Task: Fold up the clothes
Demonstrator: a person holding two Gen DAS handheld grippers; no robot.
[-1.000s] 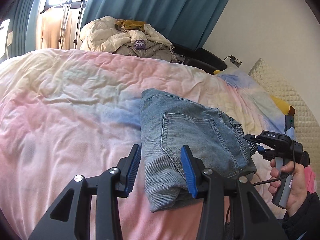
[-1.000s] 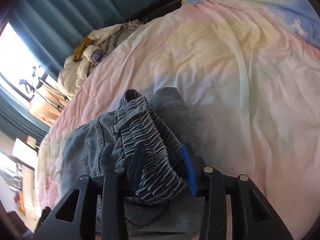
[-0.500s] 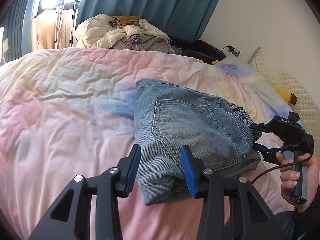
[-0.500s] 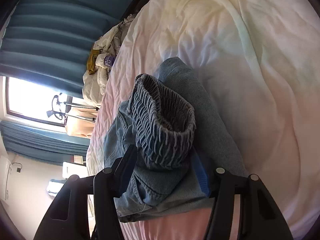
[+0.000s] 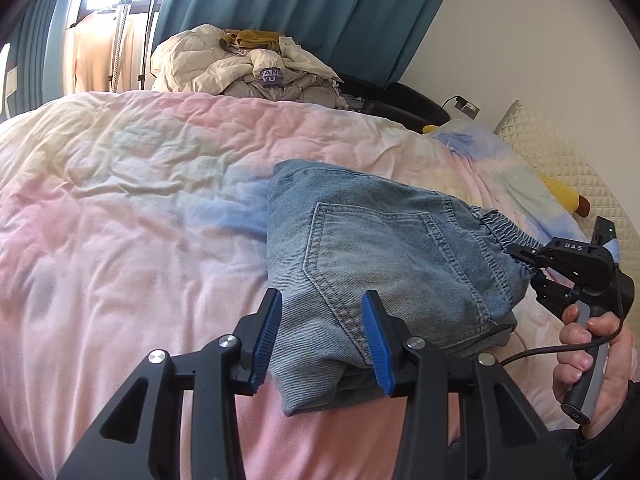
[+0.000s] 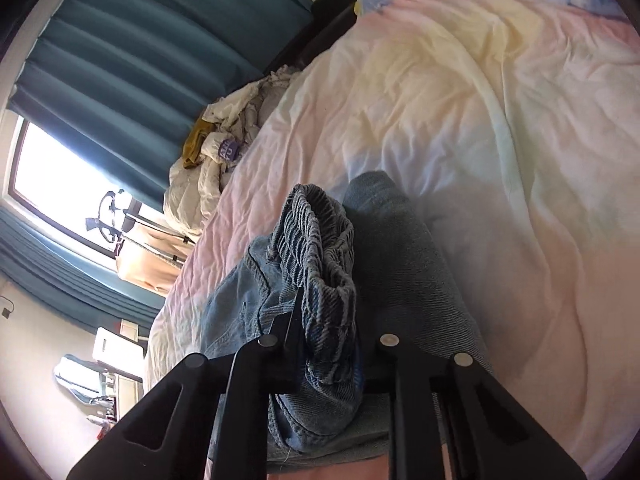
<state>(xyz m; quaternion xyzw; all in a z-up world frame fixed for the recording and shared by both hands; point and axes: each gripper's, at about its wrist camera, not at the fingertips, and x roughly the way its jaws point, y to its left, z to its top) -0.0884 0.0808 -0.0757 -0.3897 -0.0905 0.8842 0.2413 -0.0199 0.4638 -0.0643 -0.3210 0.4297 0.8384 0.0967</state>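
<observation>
Here, folded jeans (image 5: 380, 264) between spread left gripper (image 5: 324, 340) fingers, right gripper (image 6: 332, 344) clamping waistband (image 6: 320, 248).

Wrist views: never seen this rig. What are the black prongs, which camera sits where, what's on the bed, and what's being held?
There is no robot here. A person holds a handheld two-finger gripper in each hand, and each gripper carries a fisheye camera that looks along its fingers, so the black prongs are those fingers.

The left wrist view shows the left gripper open, straddling a corner of the folded jeans. It also shows the right gripper and the person's right hand.

The right wrist view shows that gripper closed on the jeans' elastic waistband.

The jeans lie on a pastel bed cover. A pile of clothes sits beyond the bed.
</observation>
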